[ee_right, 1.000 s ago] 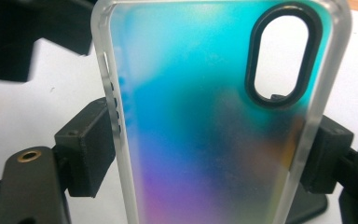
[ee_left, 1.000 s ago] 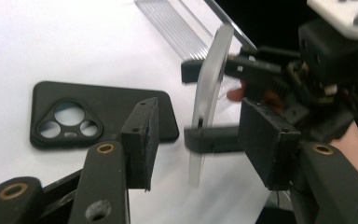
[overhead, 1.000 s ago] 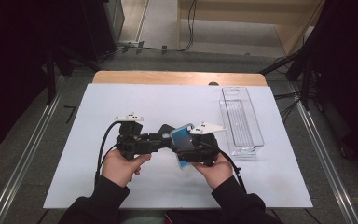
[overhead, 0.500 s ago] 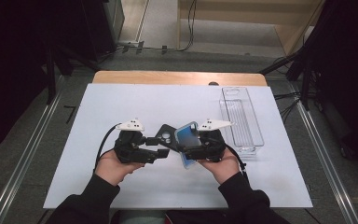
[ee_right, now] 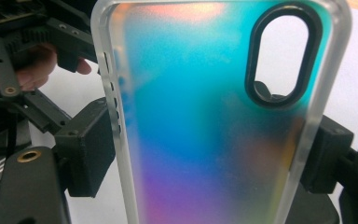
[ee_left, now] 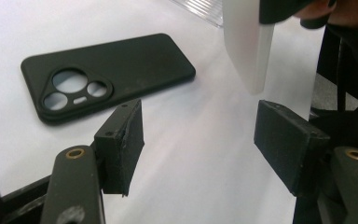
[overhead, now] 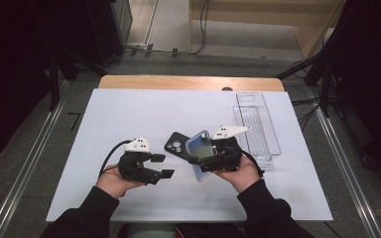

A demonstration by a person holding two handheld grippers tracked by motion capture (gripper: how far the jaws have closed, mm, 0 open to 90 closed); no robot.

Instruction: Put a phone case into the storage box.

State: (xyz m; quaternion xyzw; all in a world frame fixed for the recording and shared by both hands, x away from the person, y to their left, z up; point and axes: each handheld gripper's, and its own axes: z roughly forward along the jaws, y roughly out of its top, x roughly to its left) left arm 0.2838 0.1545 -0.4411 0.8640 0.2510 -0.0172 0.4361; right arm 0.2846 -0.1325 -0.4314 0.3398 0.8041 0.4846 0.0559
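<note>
Item: iridescent phone case (ee_right: 214, 121), clamped across its sides by right gripper (overhead: 217, 157). Left gripper (overhead: 161, 166): jaws just opened, nothing between. Black case (ee_left: 107, 74) laid mid-worktop. Next, judged: regrasp required.

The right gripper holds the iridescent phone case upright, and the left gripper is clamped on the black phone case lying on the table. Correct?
Not quite. The left gripper holds nothing: in the left gripper view its jaws stand open over bare table, and the black phone case lies apart beyond them. The right gripper does hold the iridescent phone case upright.
</note>
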